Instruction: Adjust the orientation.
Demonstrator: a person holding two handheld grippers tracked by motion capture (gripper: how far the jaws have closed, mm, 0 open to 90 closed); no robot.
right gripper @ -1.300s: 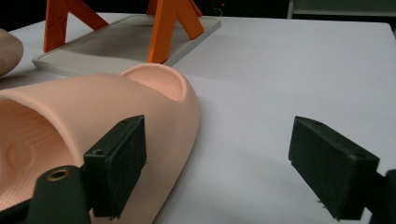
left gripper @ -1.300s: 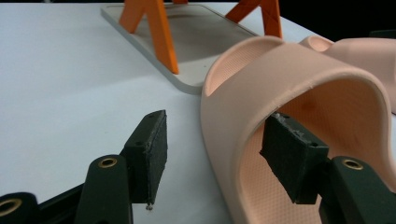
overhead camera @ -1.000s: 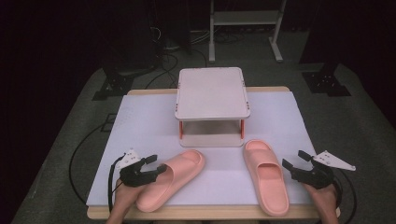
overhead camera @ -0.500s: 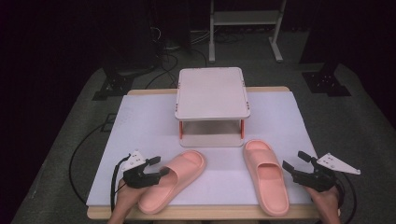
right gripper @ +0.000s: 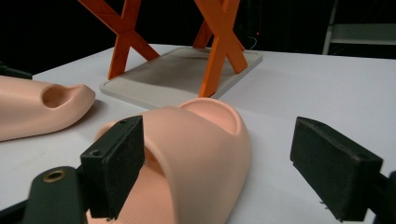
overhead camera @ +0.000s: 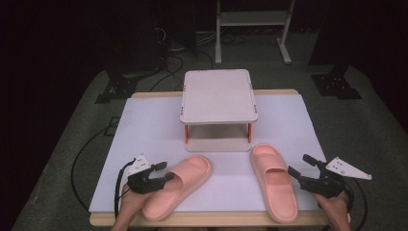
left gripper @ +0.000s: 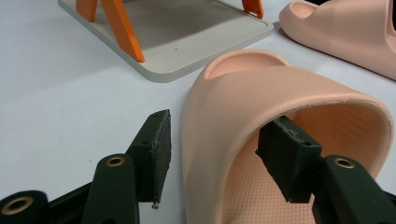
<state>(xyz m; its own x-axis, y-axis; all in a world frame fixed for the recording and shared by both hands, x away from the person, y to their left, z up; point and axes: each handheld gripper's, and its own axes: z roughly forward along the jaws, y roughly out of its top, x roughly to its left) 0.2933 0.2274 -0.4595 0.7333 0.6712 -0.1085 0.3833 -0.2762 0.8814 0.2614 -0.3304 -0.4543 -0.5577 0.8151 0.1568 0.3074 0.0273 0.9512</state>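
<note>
Left tool straddles the strap wall of the left slipper at the near-left of the worktop: one jaw inside the strap, one outside, gap on the outer side. Jaws have just been closing, not yet clamped. Right tool is wide open around the side of the right slipper, touching nothing I can confirm. Both look like soft foam: light, flexible, grippy, not fragile. Pinch the strap wall, since the sole would flex. Beyond them stands a two-tier rack on orange legs.

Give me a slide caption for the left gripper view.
Left tool straddling a pink slipper's strap, jaws just closing.
</note>
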